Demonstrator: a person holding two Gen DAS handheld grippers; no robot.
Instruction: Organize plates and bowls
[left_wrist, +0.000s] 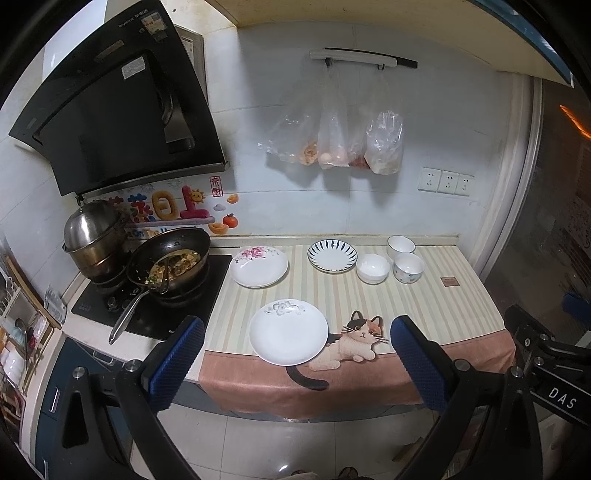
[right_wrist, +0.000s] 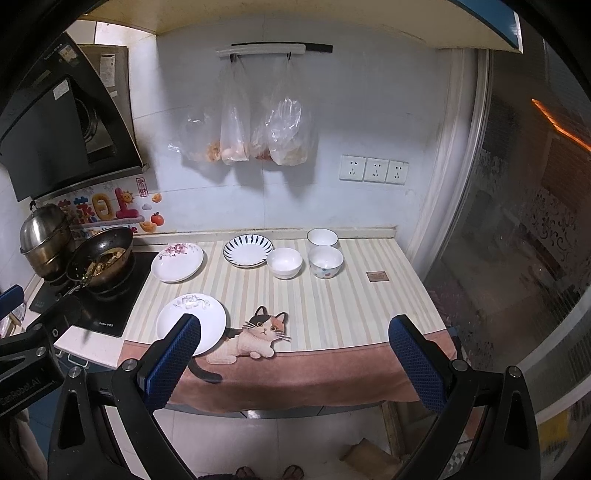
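On the striped counter mat (left_wrist: 424, 306) lie three plates: a white plate with a grey flower (left_wrist: 289, 331) (right_wrist: 191, 323) at the front, a pink-flowered plate (left_wrist: 258, 266) (right_wrist: 177, 261) and a blue-striped plate (left_wrist: 332, 255) (right_wrist: 248, 250) behind. Three white bowls stand at the back right: a plain one (left_wrist: 373, 268) (right_wrist: 284, 262), one with small motifs (left_wrist: 408, 267) (right_wrist: 325, 261) and one by the wall (left_wrist: 400, 246) (right_wrist: 322, 237). My left gripper (left_wrist: 295, 339) and right gripper (right_wrist: 293, 338) are both open and empty, held in front of the counter's edge.
A wok with food (left_wrist: 170, 260) and a steel pot (left_wrist: 94, 236) sit on the black hob (left_wrist: 147, 314) at the left. Plastic bags (left_wrist: 332, 140) hang on the wall. A small brown square (left_wrist: 449, 281) lies on the mat. A glass door (right_wrist: 517, 221) is at the right.
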